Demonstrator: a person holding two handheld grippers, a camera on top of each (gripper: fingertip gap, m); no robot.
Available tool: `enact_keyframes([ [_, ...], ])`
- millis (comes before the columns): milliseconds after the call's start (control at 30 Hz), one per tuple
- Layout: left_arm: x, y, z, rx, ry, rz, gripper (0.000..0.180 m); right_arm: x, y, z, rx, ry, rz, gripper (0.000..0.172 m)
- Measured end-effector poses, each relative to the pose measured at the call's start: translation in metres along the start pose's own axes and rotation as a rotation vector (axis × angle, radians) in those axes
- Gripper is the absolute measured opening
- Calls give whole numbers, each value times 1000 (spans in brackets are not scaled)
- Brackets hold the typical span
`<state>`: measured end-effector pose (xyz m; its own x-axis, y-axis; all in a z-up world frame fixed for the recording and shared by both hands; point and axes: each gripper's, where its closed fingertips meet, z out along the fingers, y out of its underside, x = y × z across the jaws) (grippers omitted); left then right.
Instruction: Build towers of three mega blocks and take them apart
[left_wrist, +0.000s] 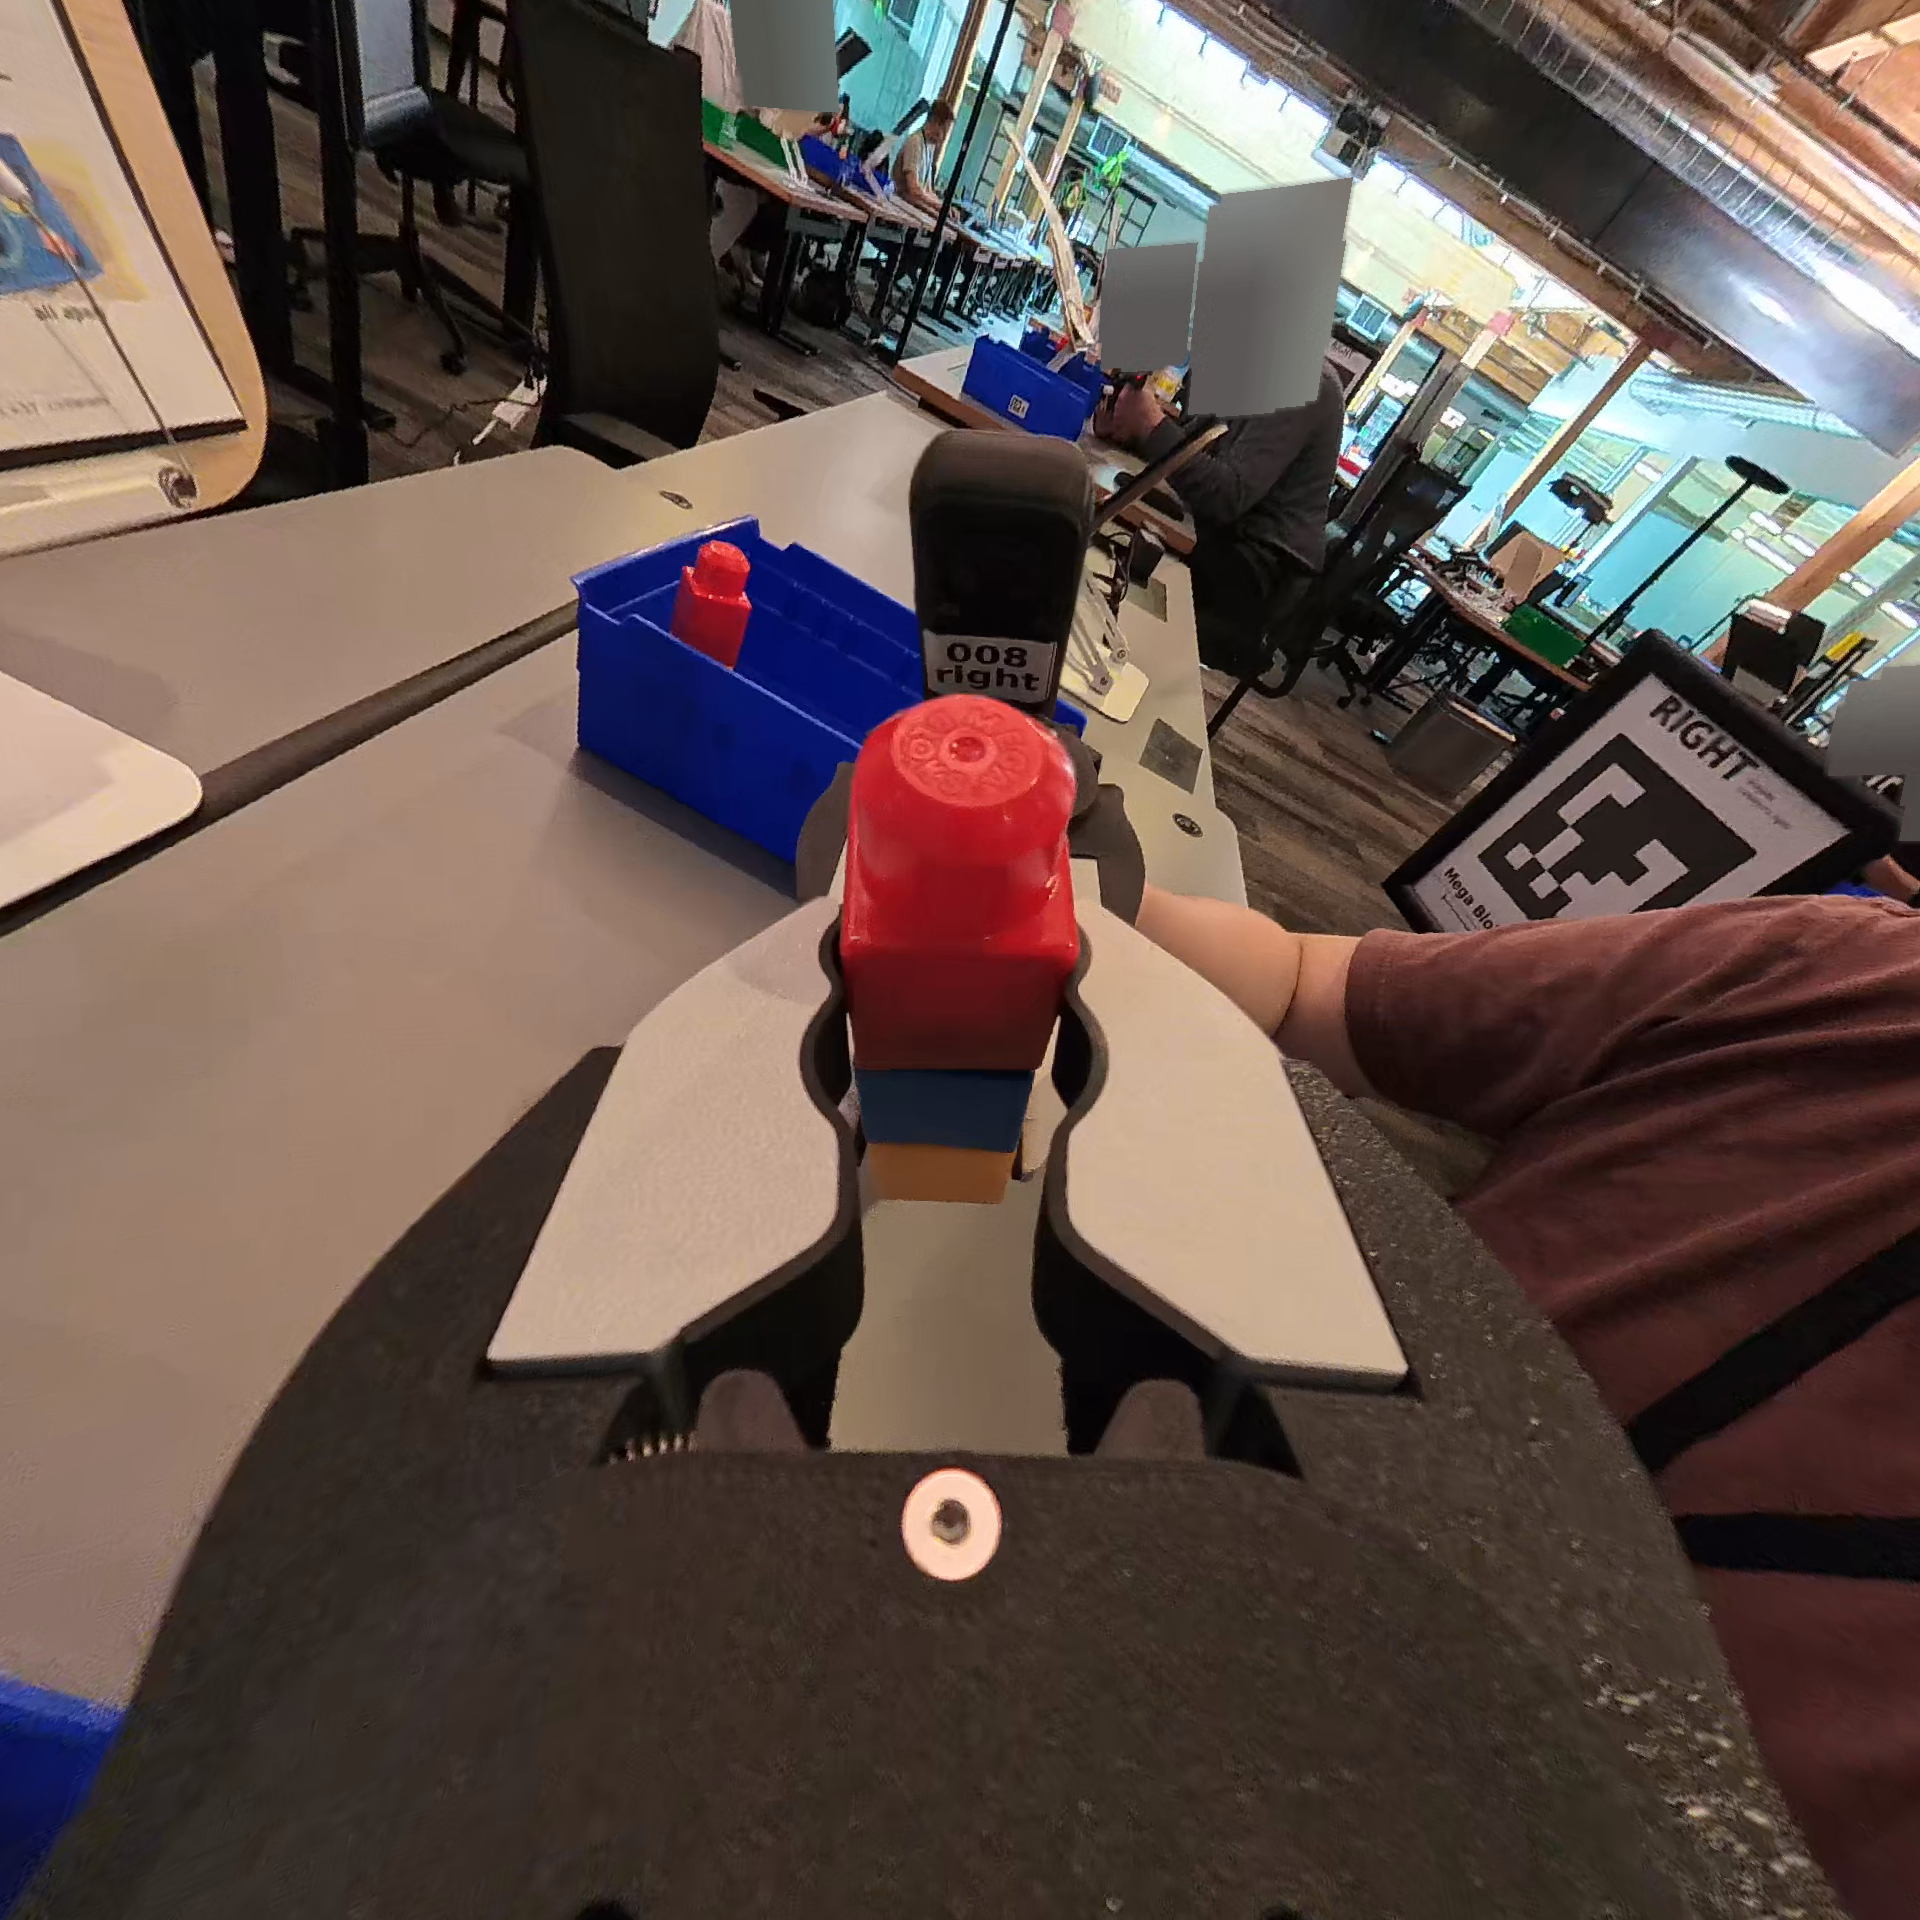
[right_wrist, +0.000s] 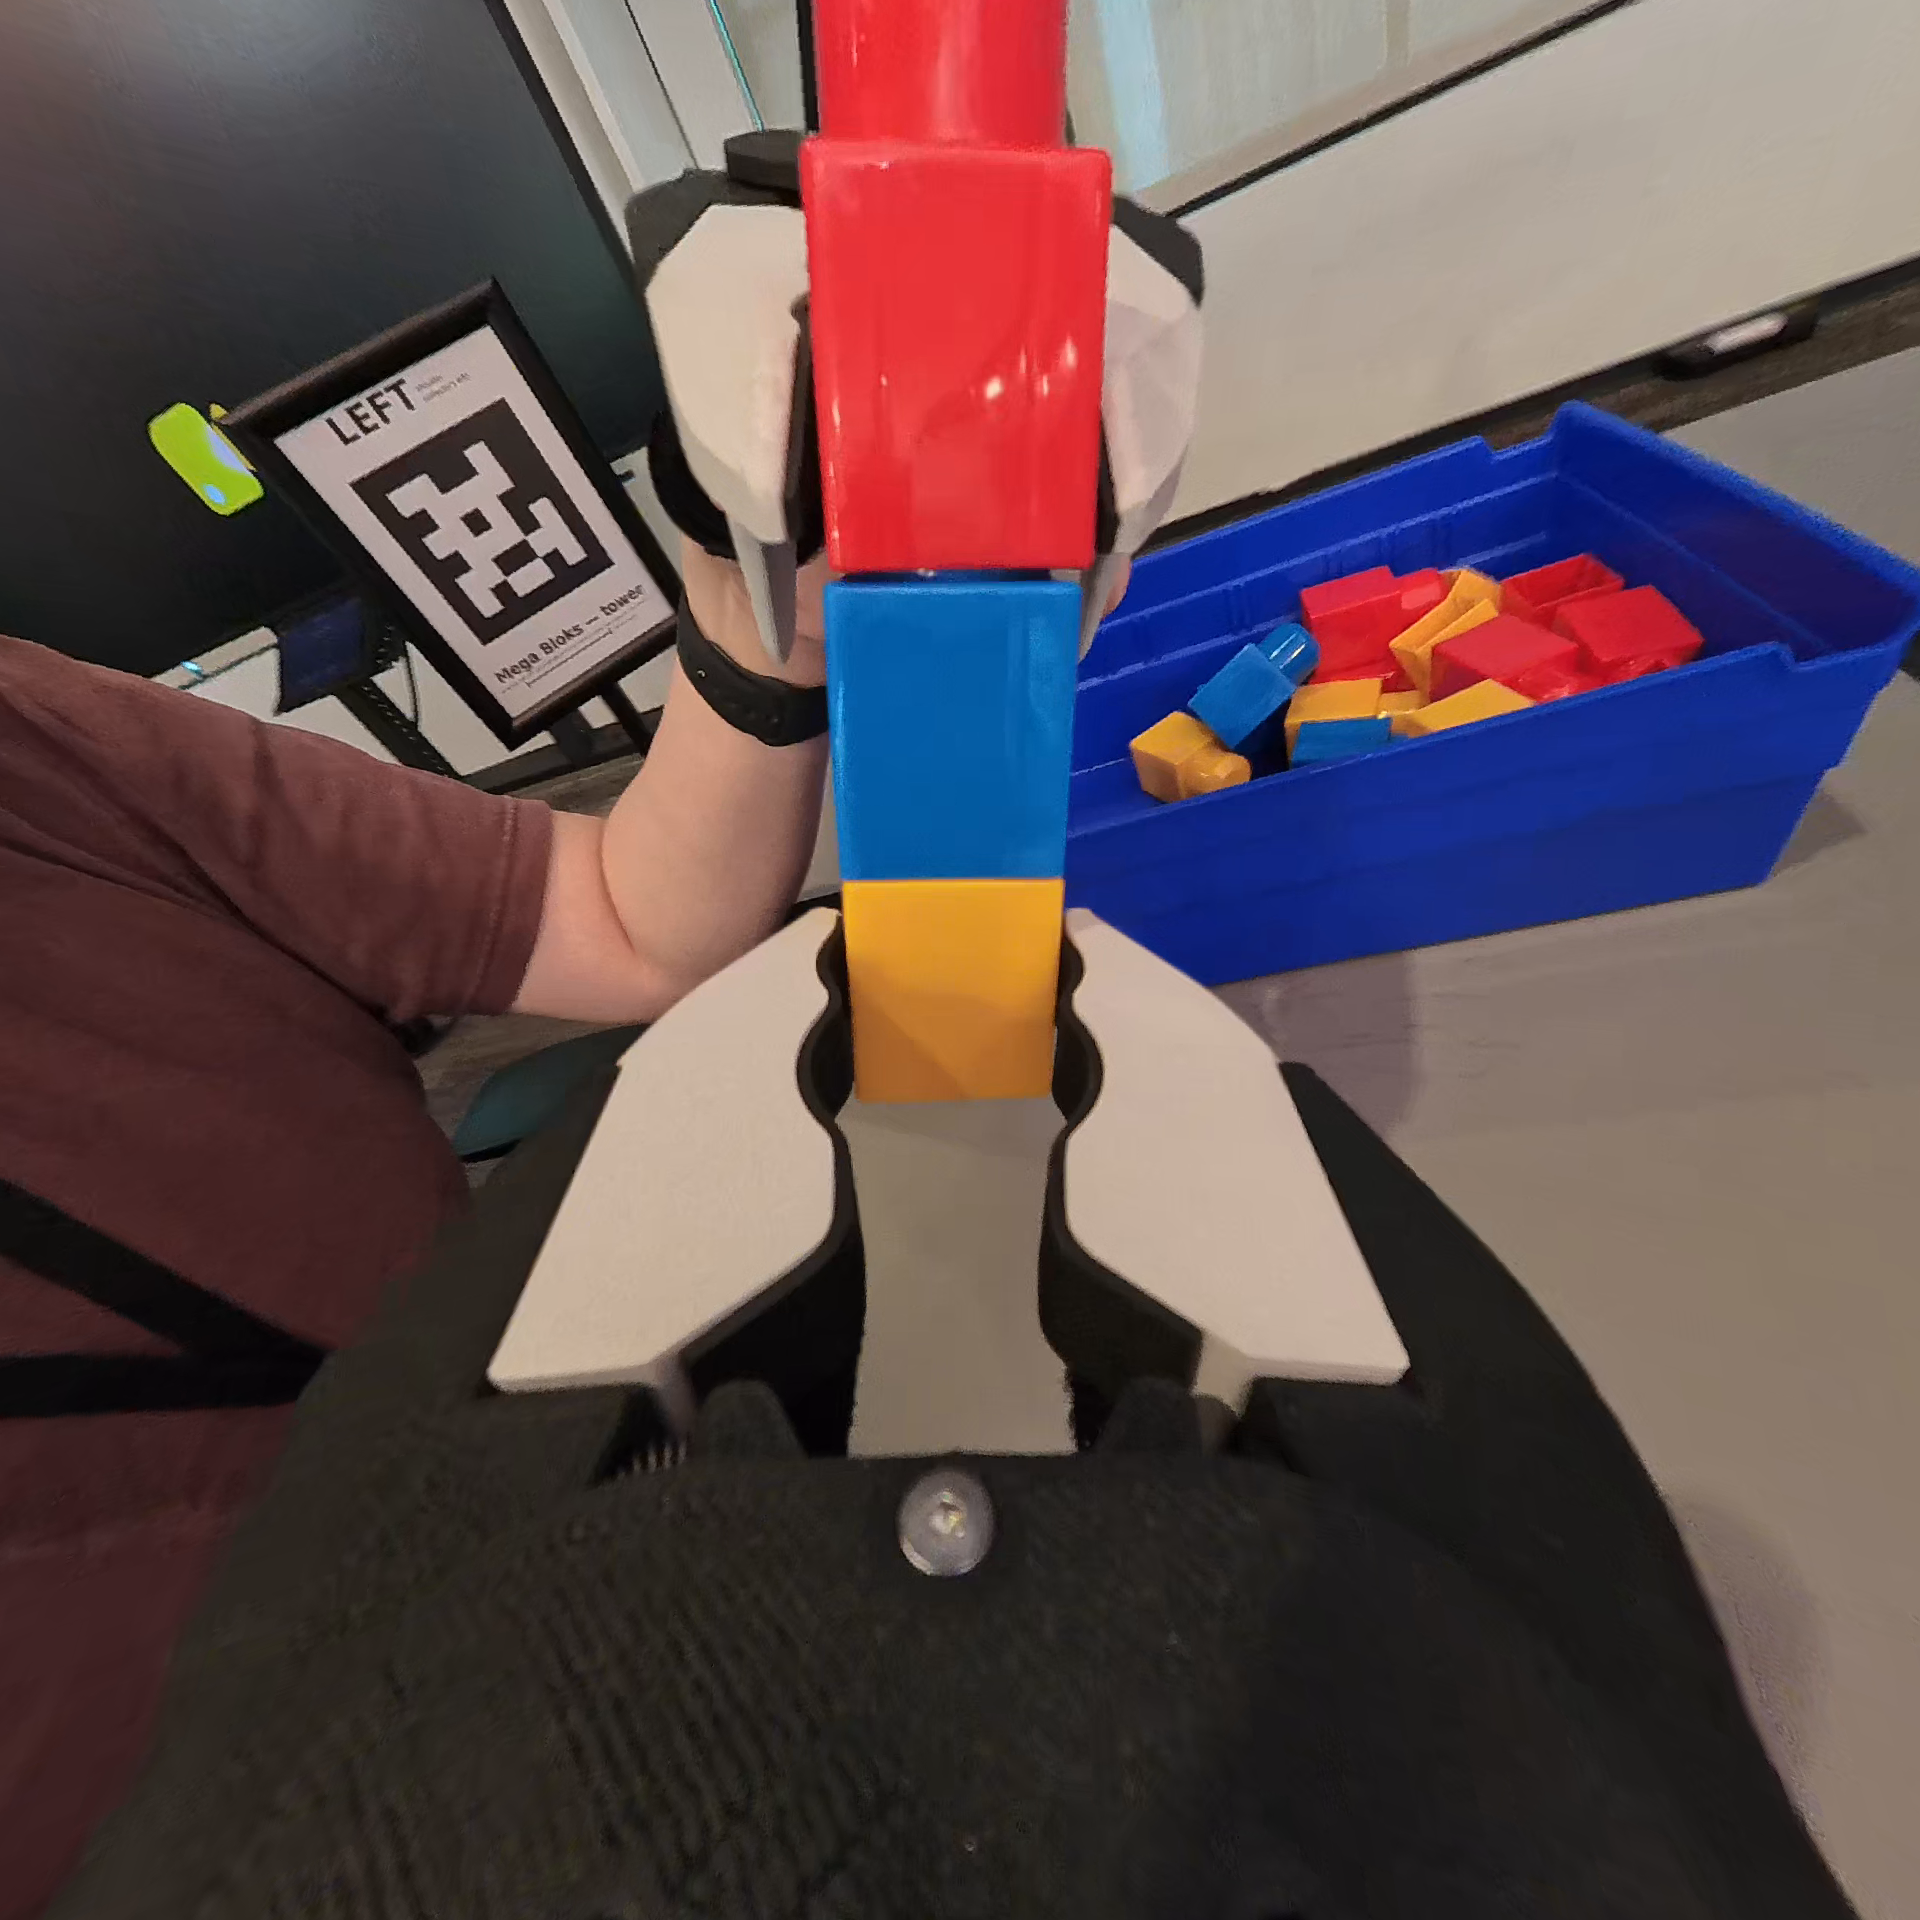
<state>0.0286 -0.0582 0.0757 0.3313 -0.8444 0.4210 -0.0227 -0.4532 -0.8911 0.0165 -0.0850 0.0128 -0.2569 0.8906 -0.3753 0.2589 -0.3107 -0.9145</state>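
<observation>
So the three-block tower is held up off the table, clamped from both ends. The left gripper (left_wrist: 951, 997) has its jaws closed on the red block (left_wrist: 951, 935) at the stud end, and the right gripper (right_wrist: 951, 997) has its jaws closed on the yellow block (right_wrist: 951, 987) at the other end, pads pressed against its sides. The blue block (right_wrist: 951, 727) sits between them with nothing gripping it.

Holding it like this looks like the setup for pulling it apart: one end anchored, the other tugged off along the stack's axis. Which seam gives first is anyone's guess, since blue is stuck to both neighbours.

The blue bin (right_wrist: 1558, 831) full of loose red, yellow and blue blocks sits on the table (right_wrist: 1558, 1143) just beside the tower, probably so separated pieces can be dropped straight in. A second blue bin (left_wrist: 727, 727) in the left wrist view holds one lone red block (left_wrist: 712, 613).
</observation>
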Motion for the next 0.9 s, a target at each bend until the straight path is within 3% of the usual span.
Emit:
enact_keyframes([
  [100, -1, 4, 8, -16, 11, -36, 35, -3, -3, 3, 54, -63, 84, 36],
  [200, 1, 4, 12, -3, 44, -79, 35, 3, -1, 6, 56, -43, 128, 63],
  [400, -1, 0, 7, 18, 32, -79, 35, 2, -24, -9, 168, -3, 78, 56],
  [467, -2, 2, 10, 7, 26, -79, 35, -1, -25, -11, 168, -19, 70, 35],
  [900, -4, 6, 15, -1, 62, -46, 36, 0, -11, -7, 66, -16, 98, 35],
])
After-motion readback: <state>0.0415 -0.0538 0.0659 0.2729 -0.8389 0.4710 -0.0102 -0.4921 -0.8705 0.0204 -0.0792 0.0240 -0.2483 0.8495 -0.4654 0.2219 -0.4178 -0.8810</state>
